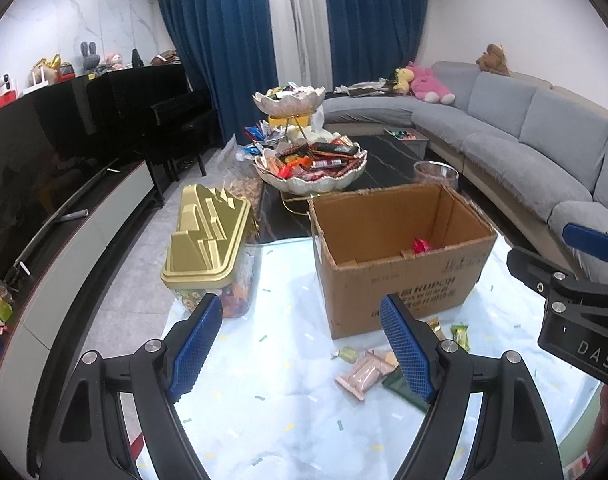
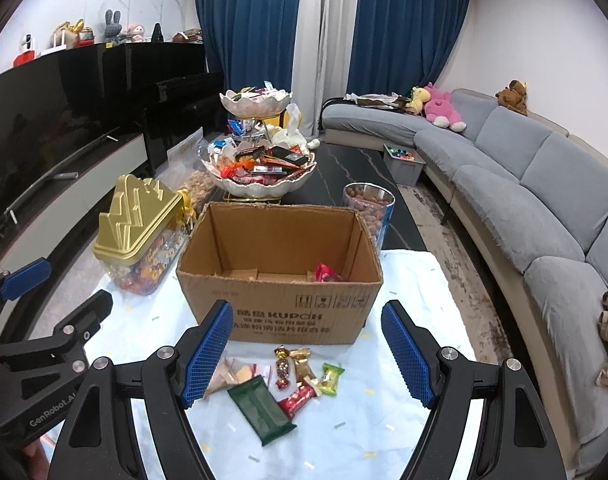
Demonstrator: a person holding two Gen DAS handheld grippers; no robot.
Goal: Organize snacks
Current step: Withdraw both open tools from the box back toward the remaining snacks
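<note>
A: Where are the loose snacks found?

B: A small cluster of wrapped snacks is spread on the pale blue speckled cloth (image 2: pixel 403 432) covering the desk, just in front of the open brown cardboard box (image 2: pixel 280 280). The largest piece, a dark green flat foil packet (image 2: pixel 262 410), is seen with its long axis running from about 11 o'clock to 5 o'clock in the right wrist view. Beside it lie a red wrapped candy (image 2: pixel 298 399), a lime green wrapped candy (image 2: pixel 331 378), a gold wrapped candy (image 2: pixel 302 364) and a pink flat packet (image 1: pixel 363 376). One red snack (image 2: pixel 327 273) is already seen inside the box.

A: Which way does the cluster lie from the jaws?

B: From the right gripper (image 2: pixel 304 356) it is set almost dead ahead at 12 o'clock, between the blue pads. From the left gripper (image 1: pixel 304 350) it is pushed toward 3 o'clock, partly hidden behind the right-hand pad. The right gripper is judged the nearer.

A: And the state of the jaws?

B: Both pairs are spread wide and nothing is held.

A: What surrounds the box?

B: At 10 o'clock a clear plastic container with a gold stepped lid (image 2: pixel 138 220) is placed; behind, a white tiered snack bowl (image 2: pixel 262 178); at 1 o'clock, a clear jar of brown nuts (image 2: pixel 369 208).
</note>
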